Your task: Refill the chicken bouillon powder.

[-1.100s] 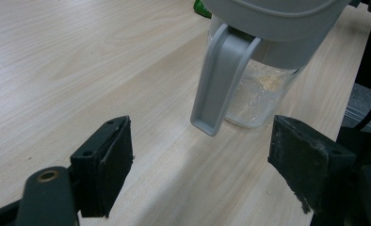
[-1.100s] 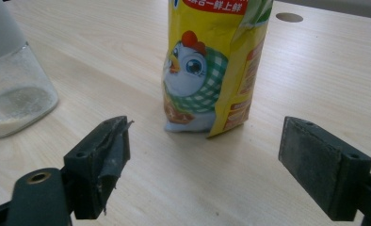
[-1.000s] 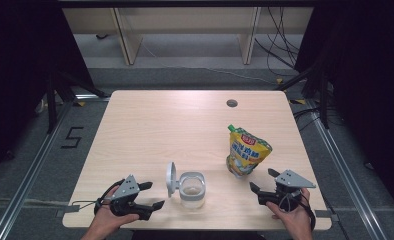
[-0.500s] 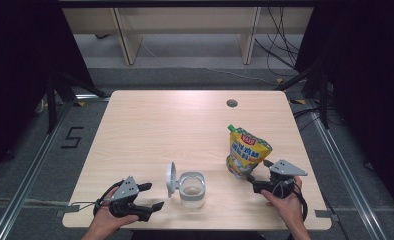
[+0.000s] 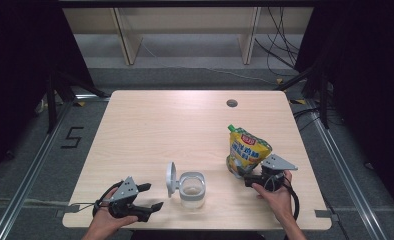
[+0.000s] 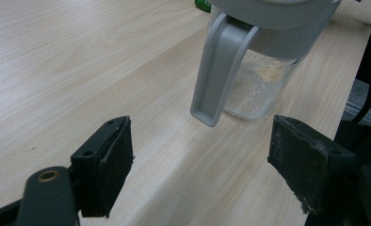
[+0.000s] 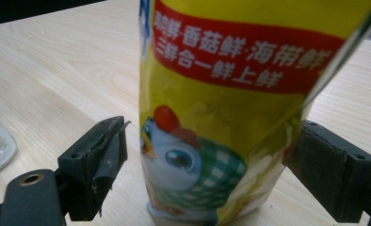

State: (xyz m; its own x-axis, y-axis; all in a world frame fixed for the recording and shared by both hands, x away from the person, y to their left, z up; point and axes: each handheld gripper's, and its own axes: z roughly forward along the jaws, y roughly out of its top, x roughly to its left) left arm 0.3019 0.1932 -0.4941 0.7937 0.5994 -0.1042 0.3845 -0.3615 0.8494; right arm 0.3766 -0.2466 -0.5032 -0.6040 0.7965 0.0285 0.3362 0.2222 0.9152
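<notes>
Now right gripper (image 5: 246,176) fingers spread, flanking pouch (image 5: 247,152) near table (image 5: 150,125) edge; left gripper (image 5: 150,196) spread.

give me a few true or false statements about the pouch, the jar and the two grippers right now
1. The right gripper has its jaws open on either side of the yellow pouch. True.
2. The pouch lies flat on the table. False: it stands upright.
3. The jar has its lid flipped open to one side. True.
4. The left gripper is shut on the jar. False: its jaws are open and short of the jar.
5. The jar stands to the right of the pouch in the high view. False: it stands to its left.
</notes>
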